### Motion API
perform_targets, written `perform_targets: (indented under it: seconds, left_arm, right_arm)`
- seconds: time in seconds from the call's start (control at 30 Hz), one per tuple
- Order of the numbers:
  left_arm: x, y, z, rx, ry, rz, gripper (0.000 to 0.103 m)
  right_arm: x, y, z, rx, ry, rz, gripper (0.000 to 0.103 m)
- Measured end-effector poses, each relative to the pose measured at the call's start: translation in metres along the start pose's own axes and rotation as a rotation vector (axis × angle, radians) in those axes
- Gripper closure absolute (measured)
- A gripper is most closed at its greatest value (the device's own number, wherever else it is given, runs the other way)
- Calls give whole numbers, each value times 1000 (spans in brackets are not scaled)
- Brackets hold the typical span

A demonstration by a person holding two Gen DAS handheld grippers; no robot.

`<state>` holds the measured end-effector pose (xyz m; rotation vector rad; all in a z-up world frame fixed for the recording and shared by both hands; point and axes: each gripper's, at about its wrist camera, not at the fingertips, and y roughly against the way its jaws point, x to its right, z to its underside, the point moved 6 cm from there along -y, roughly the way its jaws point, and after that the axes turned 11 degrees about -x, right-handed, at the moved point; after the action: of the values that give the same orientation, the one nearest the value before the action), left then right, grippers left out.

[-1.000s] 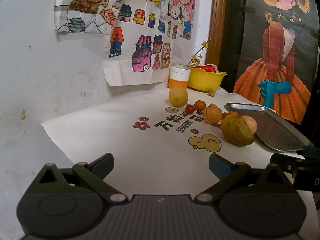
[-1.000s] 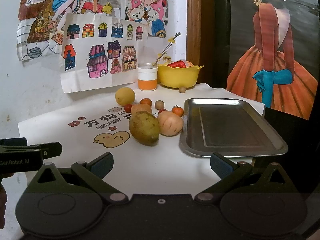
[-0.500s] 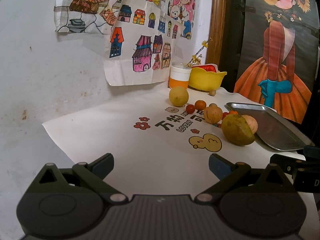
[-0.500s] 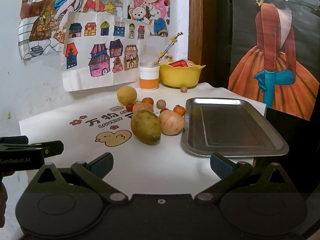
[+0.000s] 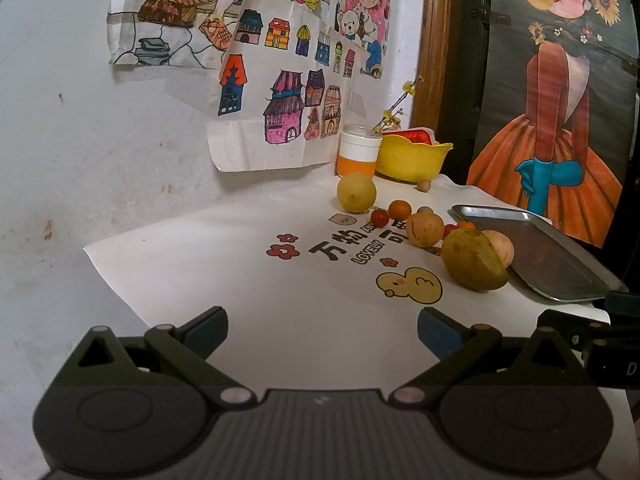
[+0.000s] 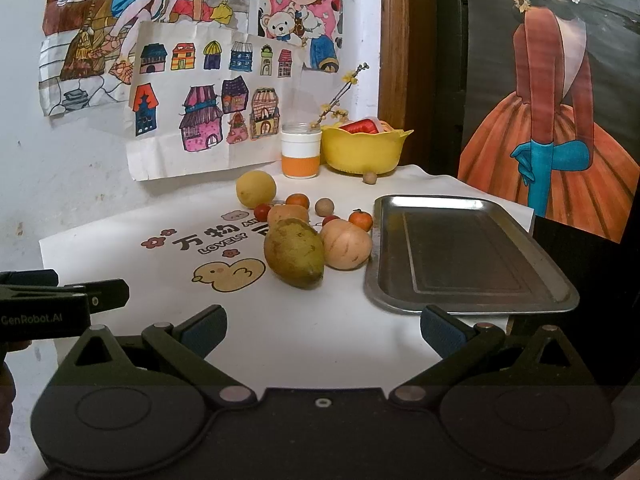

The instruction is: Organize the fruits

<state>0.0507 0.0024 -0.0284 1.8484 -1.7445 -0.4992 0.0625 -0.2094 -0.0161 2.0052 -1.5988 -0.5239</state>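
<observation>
Several fruits lie on a white printed mat [image 6: 328,332]: a green-brown mango [image 6: 293,253] [image 5: 473,259], a peach-coloured fruit [image 6: 346,244] beside it, a yellow round fruit [image 6: 255,189] [image 5: 356,192], small tangerines [image 6: 361,220] and red tomatoes [image 6: 262,211]. An empty steel tray [image 6: 464,256] [image 5: 536,252] lies to their right. My left gripper [image 5: 322,330] is open and empty, well short of the fruits. My right gripper [image 6: 323,330] is open and empty, in front of the mango and the tray's near edge.
A yellow bowl [image 6: 365,149] and an orange-and-white jar [image 6: 301,151] stand at the back by the wall. Drawings hang on the wall; a painted panel stands at the right. The table edge drops off right of the tray.
Both grippers have edged slightly forward toward the fruits. Their jaws stay open and no fruit has moved.
</observation>
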Motion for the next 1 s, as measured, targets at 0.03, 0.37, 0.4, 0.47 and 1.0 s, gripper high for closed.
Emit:
perform_targets:
  seconds: [0.03, 0.37, 0.4, 0.47, 1.0]
  left_arm:
    - [0, 0, 0, 0, 0, 0, 0]
    - [1, 1, 1, -1, 2, 1, 0]
    - [1, 1, 1, -2, 3, 1, 0]
    - [0, 1, 0, -4, 4, 1, 0]
    - [18, 3, -29, -48, -78, 89, 0]
  right_arm:
    - [0, 0, 0, 0, 0, -1, 0]
    - [-3, 0, 1, -7, 9, -5, 0]
    - [-2, 0, 1, -10, 11, -7, 0]
    - [-2, -1, 1, -18, 16, -11, 0]
    - [19, 27, -57, 1, 266, -146, 0]
